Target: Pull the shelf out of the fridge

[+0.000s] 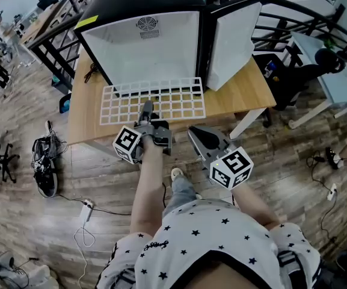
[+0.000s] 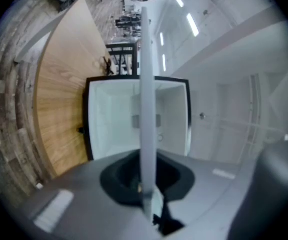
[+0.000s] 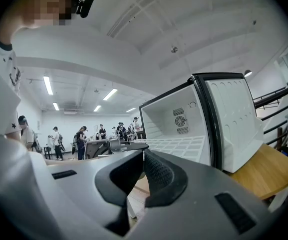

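White wire-grid shelf (image 1: 155, 101) lies flat, long axis across fridge (image 1: 143, 35) mouth, mostly out over wood table (image 1: 245, 95). L gripper (image 1: 147, 108) clamps its front edge; R gripper (image 1: 193, 132) jaws together, empty.

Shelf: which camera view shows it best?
The head view: the whole white grid shelf shows in front of the fridge, the left gripper clamped on its near edge. The left gripper view shows it edge-on, a pale strip between the jaws; the right gripper view shows part, sidelong.
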`<state>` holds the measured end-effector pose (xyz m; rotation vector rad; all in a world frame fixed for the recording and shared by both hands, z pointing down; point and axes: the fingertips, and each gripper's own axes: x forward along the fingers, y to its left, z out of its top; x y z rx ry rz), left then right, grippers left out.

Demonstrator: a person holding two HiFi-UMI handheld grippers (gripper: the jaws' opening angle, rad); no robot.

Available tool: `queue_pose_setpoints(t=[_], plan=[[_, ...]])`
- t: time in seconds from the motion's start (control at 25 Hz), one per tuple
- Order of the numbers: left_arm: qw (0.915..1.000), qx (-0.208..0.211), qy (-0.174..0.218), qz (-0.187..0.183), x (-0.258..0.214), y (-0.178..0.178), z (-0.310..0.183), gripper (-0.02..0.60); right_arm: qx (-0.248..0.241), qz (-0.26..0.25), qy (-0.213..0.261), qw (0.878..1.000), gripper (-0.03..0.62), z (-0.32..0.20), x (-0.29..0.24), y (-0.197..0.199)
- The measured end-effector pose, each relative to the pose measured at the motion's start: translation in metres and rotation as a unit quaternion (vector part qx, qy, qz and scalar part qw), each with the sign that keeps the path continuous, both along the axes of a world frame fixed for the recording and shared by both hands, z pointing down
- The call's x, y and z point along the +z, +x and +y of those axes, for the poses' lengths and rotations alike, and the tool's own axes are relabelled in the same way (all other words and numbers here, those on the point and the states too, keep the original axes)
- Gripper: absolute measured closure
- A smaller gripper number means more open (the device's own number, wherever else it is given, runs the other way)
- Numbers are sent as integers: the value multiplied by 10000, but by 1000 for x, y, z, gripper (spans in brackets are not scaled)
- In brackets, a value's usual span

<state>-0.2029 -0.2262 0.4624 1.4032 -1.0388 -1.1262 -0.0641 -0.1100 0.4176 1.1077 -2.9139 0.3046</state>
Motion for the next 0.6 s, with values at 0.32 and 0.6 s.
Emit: queue_pose_setpoints(t=[0.32, 0.6], plan=[[10000, -30, 43, 84, 3, 5, 41, 552, 17, -71, 39, 10000, 572, 27, -1, 8], [9998, 80, 76, 149, 6, 18, 73, 552, 54, -129, 63, 9999, 572, 49, -3, 18]])
